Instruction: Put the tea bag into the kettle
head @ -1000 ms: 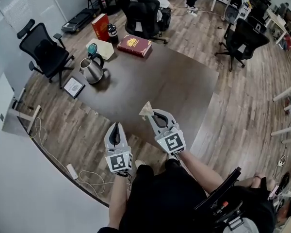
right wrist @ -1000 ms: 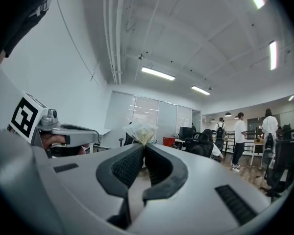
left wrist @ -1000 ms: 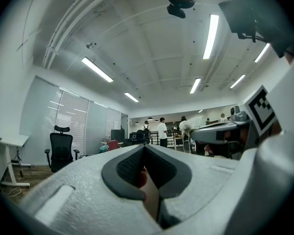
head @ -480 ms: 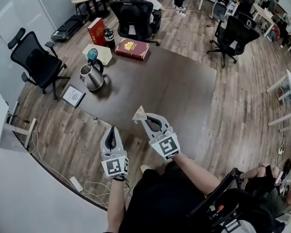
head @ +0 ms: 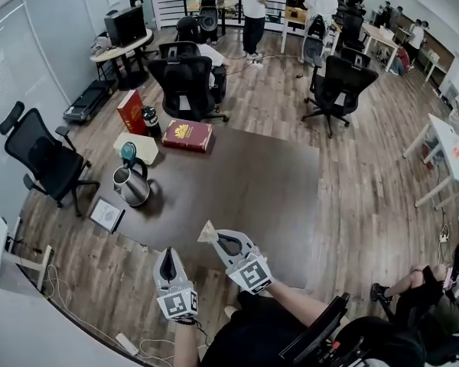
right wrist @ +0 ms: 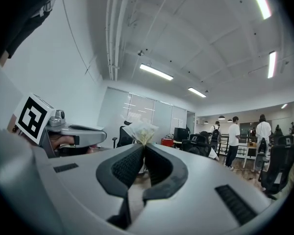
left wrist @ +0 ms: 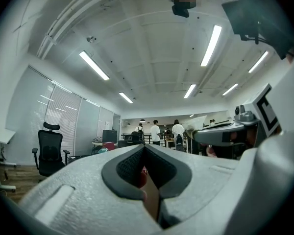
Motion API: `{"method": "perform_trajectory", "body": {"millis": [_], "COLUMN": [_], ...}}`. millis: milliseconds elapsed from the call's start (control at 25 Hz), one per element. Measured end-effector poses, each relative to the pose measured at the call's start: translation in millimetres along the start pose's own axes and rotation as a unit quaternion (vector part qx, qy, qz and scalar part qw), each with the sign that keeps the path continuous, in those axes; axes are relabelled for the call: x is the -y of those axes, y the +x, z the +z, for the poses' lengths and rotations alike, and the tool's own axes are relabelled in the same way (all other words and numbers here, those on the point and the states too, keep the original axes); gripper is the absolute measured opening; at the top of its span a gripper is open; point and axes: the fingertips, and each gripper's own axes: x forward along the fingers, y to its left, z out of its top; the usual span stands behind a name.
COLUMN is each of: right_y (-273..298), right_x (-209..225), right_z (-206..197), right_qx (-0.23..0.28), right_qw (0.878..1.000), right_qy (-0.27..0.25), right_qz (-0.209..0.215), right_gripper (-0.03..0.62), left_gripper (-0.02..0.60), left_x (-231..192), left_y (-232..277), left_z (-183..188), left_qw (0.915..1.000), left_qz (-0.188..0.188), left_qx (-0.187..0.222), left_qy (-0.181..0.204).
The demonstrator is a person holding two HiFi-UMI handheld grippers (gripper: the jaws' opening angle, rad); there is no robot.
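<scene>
Your right gripper has its jaws pinched almost fully together on the tea bag, which sticks up past the tips as a pale, crumpled triangle. In the head view the tea bag sits at the tip of that right gripper, held in the air over the near edge of the dark table. Your left gripper has its 2 jaws closed tip to tip with nothing between them; in the head view it hangs just beside the right one, off the table's near edge. The kettle stands upright on the table's far left part, well apart from the tea bag. Behind the kettle lies a pale board, and further back a red book lies flat, with a second red book upright beside a dark bottle.
</scene>
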Motion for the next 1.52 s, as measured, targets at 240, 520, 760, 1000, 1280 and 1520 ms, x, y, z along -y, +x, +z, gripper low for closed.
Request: {"method": "perform_trajectory", "body": {"millis": [240,520,760,1000,1280,1520], "right_y": [2.8,7.0,-2.5,7.1,37.8,69.2], "right_x": [29.2,65.2,89.2,97.2,93.0,76.4], "right_z": [-3.0,-12.4,-29.6,-49.1,-48.0,-38.9], "right_qx": [0.006,0.02,0.012,-0.016,-0.028,-0.039], "right_qw": [1.0,1.0,0.998,0.995,0.985,0.975], "right_qy": [0.003,0.007,0.029,0.029,0.029,0.031], "right_qz": [-0.006,-0.01,-0.053,-0.099,-0.168,-0.216], "right_gripper": [0.017,0.017,0.017,0.017,0.017,0.017], "left_gripper": [-0.003,-0.003,-0.003,-0.003,-0.003,-0.003], "left_x": [18.1,36.6,49.3,55.4,37.1,0.4], "left_y": [35.4,76.1,96.2,123.3,141.6,155.5], "left_z": [6.0,6.4,-1.2,-18.0,-23.4,-18.0], "left_qw": [0.9996,0.9986,0.9974,0.9931,0.9831,0.9742], "left_qz": [-0.018,-0.026,-0.057,-0.112,-0.182,-0.225], "left_qx": [-0.004,0.007,-0.003,-0.006,-0.006,0.0], "left_qy": [0.022,0.046,0.045,0.036,0.02,0.01]}}
